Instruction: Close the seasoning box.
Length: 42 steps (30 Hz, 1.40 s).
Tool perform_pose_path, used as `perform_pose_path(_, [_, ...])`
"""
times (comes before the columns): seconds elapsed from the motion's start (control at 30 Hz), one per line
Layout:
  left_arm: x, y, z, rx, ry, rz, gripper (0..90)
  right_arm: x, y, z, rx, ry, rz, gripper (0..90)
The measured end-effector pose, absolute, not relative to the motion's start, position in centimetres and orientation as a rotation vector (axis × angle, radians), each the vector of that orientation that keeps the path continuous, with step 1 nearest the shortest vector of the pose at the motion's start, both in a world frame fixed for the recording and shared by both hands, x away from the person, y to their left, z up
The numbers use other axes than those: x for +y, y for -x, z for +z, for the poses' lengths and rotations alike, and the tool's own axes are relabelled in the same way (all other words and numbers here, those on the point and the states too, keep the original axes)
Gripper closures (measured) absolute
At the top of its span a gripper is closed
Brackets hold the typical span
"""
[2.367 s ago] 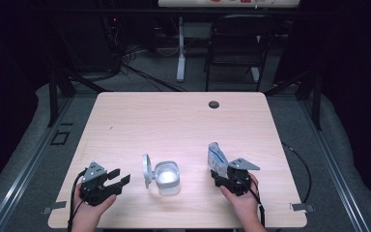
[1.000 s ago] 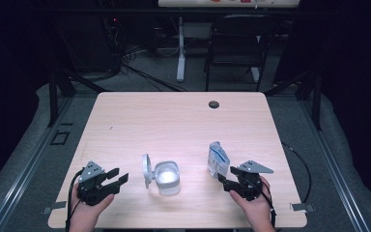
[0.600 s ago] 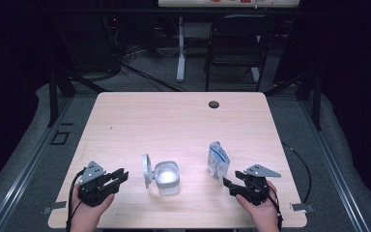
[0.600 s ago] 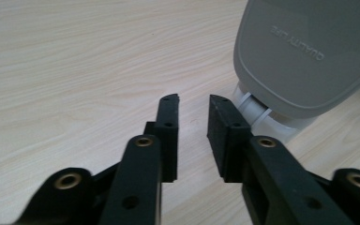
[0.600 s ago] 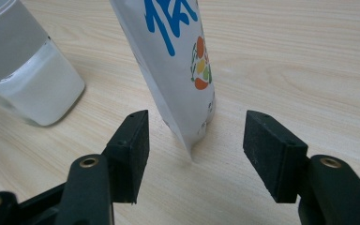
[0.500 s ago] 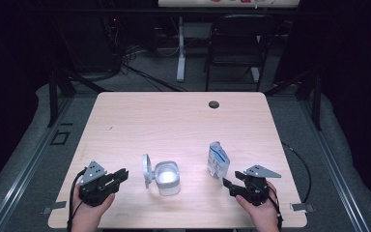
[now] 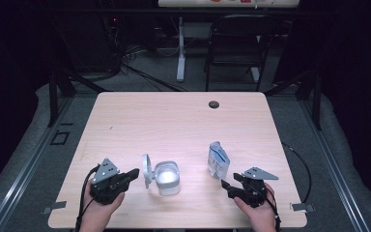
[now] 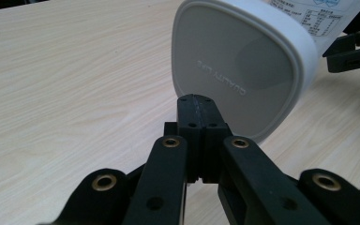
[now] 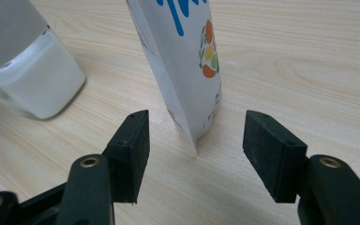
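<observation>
A white lid (image 7: 146, 170) stands on edge against a frosted container (image 7: 167, 178) with white contents. My left gripper (image 7: 134, 173) points at the lid from the left. Its jaws have just been closing and are now shut with nothing between them. In the left gripper view the joined tips (image 8: 194, 101) sit right in front of the lid (image 8: 243, 70); I cannot tell if they touch. A white printed pouch (image 7: 218, 161) stands upright to the right. My right gripper (image 7: 225, 184) is open just short of it, with the pouch (image 9: 183, 61) ahead of the gap (image 9: 194, 140).
The light wooden table (image 7: 174, 121) has a dark round grommet (image 7: 214, 104) near its far edge. The container (image 9: 23, 70) stands left of the pouch in the right gripper view. A black chair (image 7: 236, 43) and a white post stand beyond the table.
The left jaws went from open to shut and edged toward the lid. The right gripper drew back from the pouch toward the near edge, staying open.
</observation>
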<state>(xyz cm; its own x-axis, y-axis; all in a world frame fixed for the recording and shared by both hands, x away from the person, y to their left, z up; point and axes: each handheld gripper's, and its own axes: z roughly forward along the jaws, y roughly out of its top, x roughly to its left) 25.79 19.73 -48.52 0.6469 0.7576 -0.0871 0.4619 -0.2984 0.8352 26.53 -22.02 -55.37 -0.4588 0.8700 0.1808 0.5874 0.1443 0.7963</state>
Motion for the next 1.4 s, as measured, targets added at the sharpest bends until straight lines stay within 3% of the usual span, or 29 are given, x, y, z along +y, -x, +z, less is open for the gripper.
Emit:
perform_pose_path(1.0, [16.8,-26.1,-48.8,0.888,-1.987,0.374,89.9,-22.4,-26.7,-55.9,2.085,-1.434,1.238,41.8])
perform_pose_path(1.2, [18.0,-25.9,-48.9,0.923,-1.976,0.401,83.1,-22.3,-26.7,-55.9,2.088,-1.434,1.227,41.8])
perform_pose_path(1.4, [20.2,-26.0,-49.8,0.993,-1.957,0.423,67.5,-22.3,-26.7,-55.9,2.086,-1.43,1.236,42.0])
